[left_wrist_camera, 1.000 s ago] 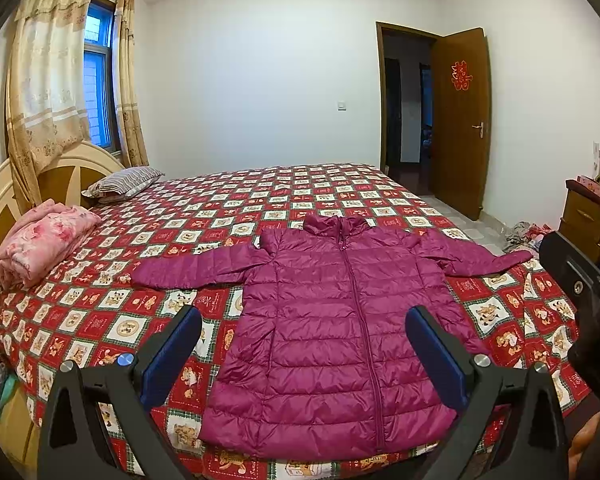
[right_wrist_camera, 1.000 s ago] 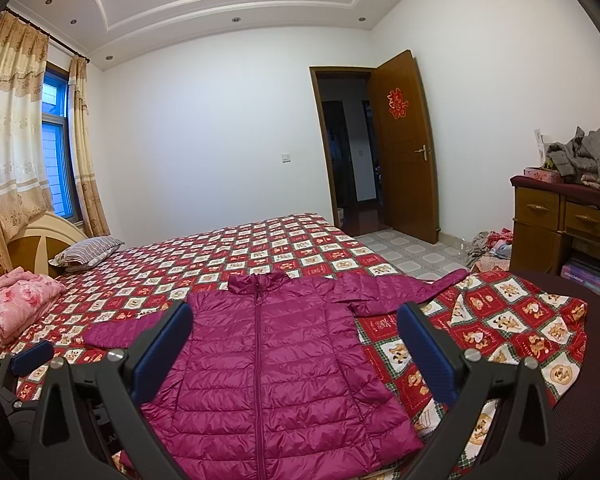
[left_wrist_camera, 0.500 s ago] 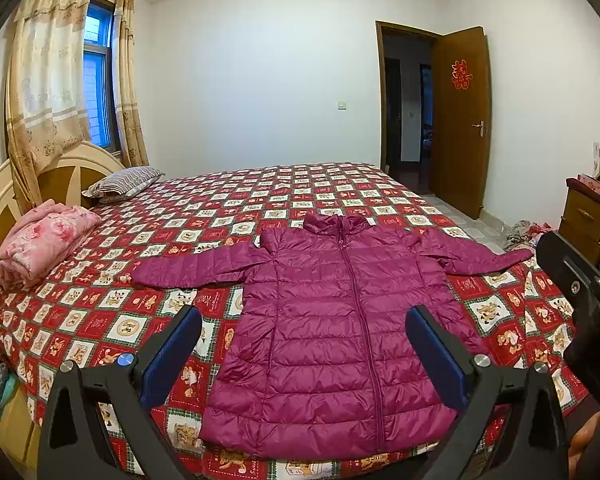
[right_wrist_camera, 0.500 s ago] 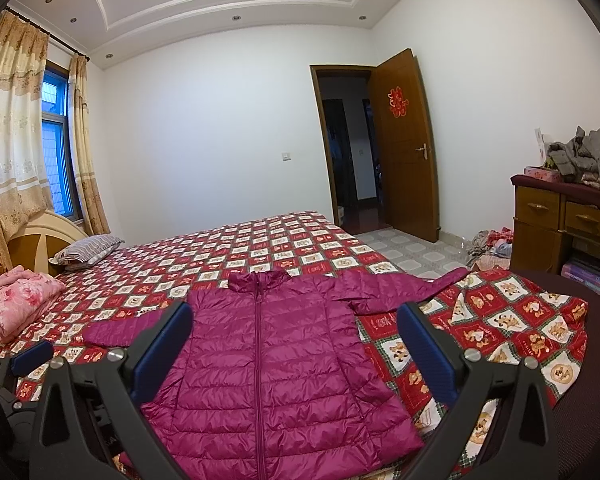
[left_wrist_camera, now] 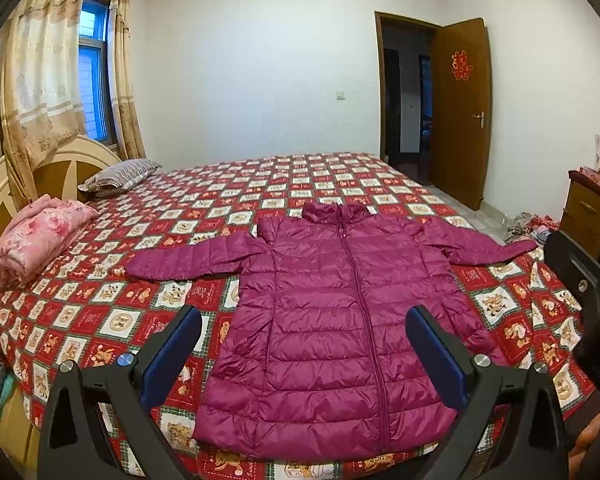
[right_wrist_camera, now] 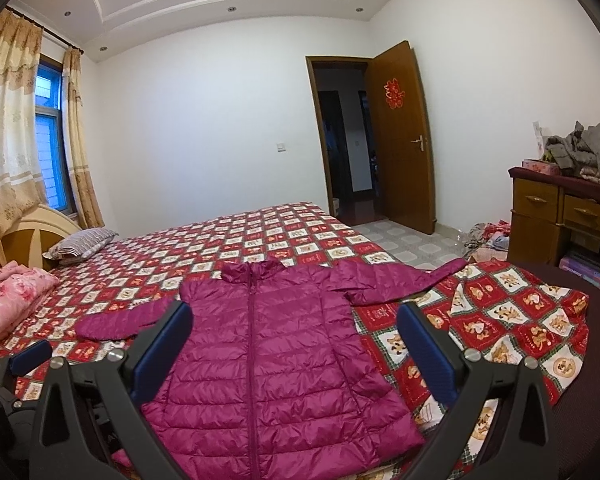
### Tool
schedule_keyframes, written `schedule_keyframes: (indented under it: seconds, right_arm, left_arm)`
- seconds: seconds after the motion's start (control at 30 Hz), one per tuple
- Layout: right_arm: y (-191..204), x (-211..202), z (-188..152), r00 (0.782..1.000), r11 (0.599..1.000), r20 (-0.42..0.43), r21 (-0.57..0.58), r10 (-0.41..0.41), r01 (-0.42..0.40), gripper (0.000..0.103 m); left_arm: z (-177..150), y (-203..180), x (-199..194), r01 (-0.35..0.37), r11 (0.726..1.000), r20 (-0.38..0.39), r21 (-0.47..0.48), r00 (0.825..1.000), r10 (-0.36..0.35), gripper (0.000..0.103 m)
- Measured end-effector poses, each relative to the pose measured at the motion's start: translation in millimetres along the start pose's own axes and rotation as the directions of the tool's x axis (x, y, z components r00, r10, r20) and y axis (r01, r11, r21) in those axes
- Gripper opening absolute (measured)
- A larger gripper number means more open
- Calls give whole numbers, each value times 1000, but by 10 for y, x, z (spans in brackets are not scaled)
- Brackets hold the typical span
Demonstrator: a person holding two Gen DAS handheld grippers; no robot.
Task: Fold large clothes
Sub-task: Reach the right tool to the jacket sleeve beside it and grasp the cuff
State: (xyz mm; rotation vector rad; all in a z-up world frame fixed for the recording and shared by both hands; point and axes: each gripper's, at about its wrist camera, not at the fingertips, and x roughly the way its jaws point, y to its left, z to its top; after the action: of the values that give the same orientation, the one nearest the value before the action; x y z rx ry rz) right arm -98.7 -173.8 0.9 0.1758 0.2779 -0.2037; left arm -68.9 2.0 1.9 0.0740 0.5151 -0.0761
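Note:
A magenta quilted jacket (left_wrist_camera: pixel 340 320) lies flat and zipped on the bed's near side, front up, both sleeves spread out; in the right wrist view the jacket (right_wrist_camera: pixel 272 352) fills the foreground. My left gripper (left_wrist_camera: pixel 304 344) hovers open above the jacket's lower half, nothing between its blue pads. My right gripper (right_wrist_camera: pixel 294 340) is also open and empty, held over the jacket's middle. The left gripper's finger (right_wrist_camera: pixel 30 358) shows at the left edge of the right wrist view. The right gripper's black body (left_wrist_camera: pixel 588 288) shows at the right edge of the left wrist view.
The bed (left_wrist_camera: pixel 260 192) carries a red checked cover. A pink folded quilt (left_wrist_camera: pixel 36 240) and a striped pillow (left_wrist_camera: pixel 118 174) lie by the headboard. A wooden dresser (right_wrist_camera: pixel 564 216) with piled clothes stands right, loose clothes on the floor (right_wrist_camera: pixel 488 236) beside it. A door (right_wrist_camera: pixel 400 136) stands open.
Both grippers have held almost still and open; the views shift only slightly. The jacket has not moved.

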Motion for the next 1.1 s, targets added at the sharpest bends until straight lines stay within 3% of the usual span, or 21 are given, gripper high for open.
schedule_keyframes:
  seconds: [0.43, 0.73, 0.97, 1.1]
  right_arm:
    - [-276, 755, -213, 983, 993, -169, 73, -76, 89, 103]
    - [-217, 1075, -87, 974, 991, -197, 59, -107, 121, 103]
    - [-251, 1249, 100, 977, 986, -163, 63, -140, 152, 103]
    - [-452, 1469, 134, 967, 980, -191, 77, -167, 185, 103]
  left_arm:
    - [-59, 50, 942, 23, 1000, -163, -11, 986, -25, 102]
    - [160, 50, 1270, 34, 999, -148, -9, 988, -35, 102]
    - [434, 65, 1383, 33, 999, -77, 19, 997, -31, 102]
    - [508, 109, 1624, 54, 998, -100, 28, 994, -51, 102]
